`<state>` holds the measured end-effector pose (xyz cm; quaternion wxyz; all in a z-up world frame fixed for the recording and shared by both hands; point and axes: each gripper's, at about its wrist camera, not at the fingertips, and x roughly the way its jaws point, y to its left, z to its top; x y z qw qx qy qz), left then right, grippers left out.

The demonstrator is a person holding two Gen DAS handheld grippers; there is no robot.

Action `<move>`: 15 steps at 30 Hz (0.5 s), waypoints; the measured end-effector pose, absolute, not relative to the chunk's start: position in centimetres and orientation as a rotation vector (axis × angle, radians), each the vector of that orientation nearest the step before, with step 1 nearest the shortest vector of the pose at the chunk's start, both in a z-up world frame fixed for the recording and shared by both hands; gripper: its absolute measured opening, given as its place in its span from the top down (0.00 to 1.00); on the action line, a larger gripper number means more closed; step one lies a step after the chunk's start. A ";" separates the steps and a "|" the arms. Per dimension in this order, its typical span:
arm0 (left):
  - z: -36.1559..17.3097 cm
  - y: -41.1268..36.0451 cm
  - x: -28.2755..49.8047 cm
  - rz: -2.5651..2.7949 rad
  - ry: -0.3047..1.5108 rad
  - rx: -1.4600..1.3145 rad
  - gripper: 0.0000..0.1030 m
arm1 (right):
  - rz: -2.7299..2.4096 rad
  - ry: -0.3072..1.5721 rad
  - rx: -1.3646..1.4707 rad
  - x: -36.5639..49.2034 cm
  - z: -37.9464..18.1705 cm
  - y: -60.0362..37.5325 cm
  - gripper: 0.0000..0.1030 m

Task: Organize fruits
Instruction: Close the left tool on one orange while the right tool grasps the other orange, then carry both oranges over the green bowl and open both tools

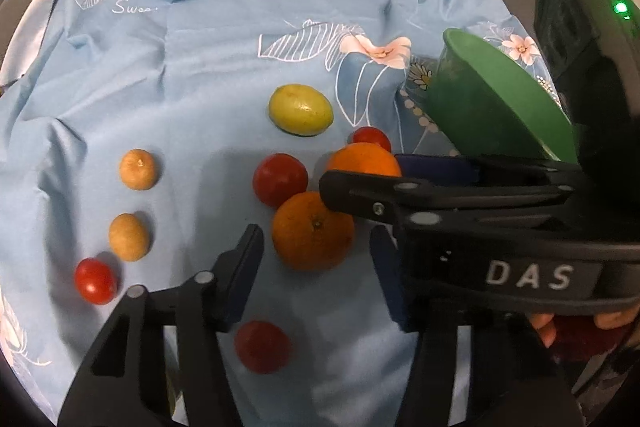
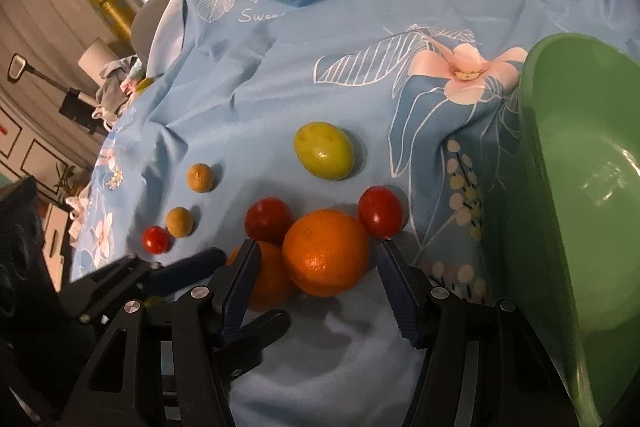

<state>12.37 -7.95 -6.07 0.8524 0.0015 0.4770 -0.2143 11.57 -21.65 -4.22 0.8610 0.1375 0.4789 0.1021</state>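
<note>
1. Closing on fruit is the step in hand, and each gripper has its own orange. The left gripper [image 1: 316, 263] stands parted around the near orange [image 1: 313, 230]; its pads look just clear of the peel, nothing clenched yet.
2. The right gripper [image 2: 316, 279] likewise straddles the far orange [image 2: 326, 253], jaws apart with a gap showing on both sides, so it grips nothing so far.
3. The two oranges touch, and the grippers cross closely there. I would close one at a time, so one finger does not shove the neighbouring fruit out from under the other.
4. Centre each orange between the pads before squeezing; round fruit on soft blue cloth [image 1: 200, 87] will likely roll away from an off-centre pinch.
5. A red tomato [image 1: 280, 180] rests against the near orange and another [image 2: 380, 212] sits just beside the far one. Lift straight up to avoid dragging them.
6. Further out lie the yellow-green fruit [image 1: 301, 110] and the small brown fruits [image 1: 137, 169].
7. The green bowl [image 2: 568, 187] stands to the right, tilted, seemingly empty: the likely destination.
</note>
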 end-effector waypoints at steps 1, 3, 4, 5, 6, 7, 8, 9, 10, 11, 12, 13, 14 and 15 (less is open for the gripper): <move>-6.2 -8.0 12.6 -0.451 1.009 0.004 0.53 | 0.215 1.001 0.288 11.6 -4.2 -21.7 0.39; -6.5 -8.1 12.8 -0.450 1.014 0.003 0.58 | 0.212 1.000 0.279 11.7 -4.2 -21.6 0.40; -6.7 -8.1 13.0 -0.452 1.021 -0.001 0.59 | 0.215 0.998 0.277 11.7 -4.2 -21.6 0.41; -6.8 -8.1 13.2 -0.454 1.024 -0.006 0.59 | 0.217 0.995 0.271 11.7 -4.1 -21.6 0.49; -6.8 -8.1 13.3 -0.457 1.022 -0.013 0.59 | 0.208 0.994 0.263 11.7 -4.1 -21.6 0.54; -6.8 -7.9 13.5 -0.462 1.024 -0.022 0.59 | 0.207 0.990 0.258 11.8 -4.2 -21.6 0.54; -6.8 -7.8 13.6 -0.467 1.025 -0.031 0.59 | 0.210 0.986 0.262 11.8 -4.2 -21.6 0.54; -6.8 -7.8 13.6 -0.470 1.023 -0.032 0.59 | 0.209 0.984 0.262 11.8 -4.2 -21.6 0.54; -6.8 -7.8 13.6 -0.472 1.022 -0.031 0.59 | 0.208 0.979 0.259 11.8 -4.2 -21.6 0.55; -6.8 -7.8 13.6 -0.471 1.022 -0.032 0.59 | 0.206 0.977 0.260 11.7 -4.3 -21.6 0.55; -6.8 -7.8 13.7 -0.471 1.021 -0.034 0.59 | 0.204 0.974 0.263 11.8 -4.3 -21.6 0.55; -6.8 -7.8 13.6 -0.471 1.020 -0.037 0.60 | 0.203 0.972 0.264 11.7 -4.3 -21.6 0.55; -6.8 -7.8 13.6 -0.471 1.022 -0.041 0.60 | 0.201 0.970 0.267 11.6 -4.3 -21.6 0.55; -6.8 -7.7 13.6 -0.466 1.023 -0.042 0.60 | 0.202 0.965 0.270 11.5 -4.1 -21.7 0.55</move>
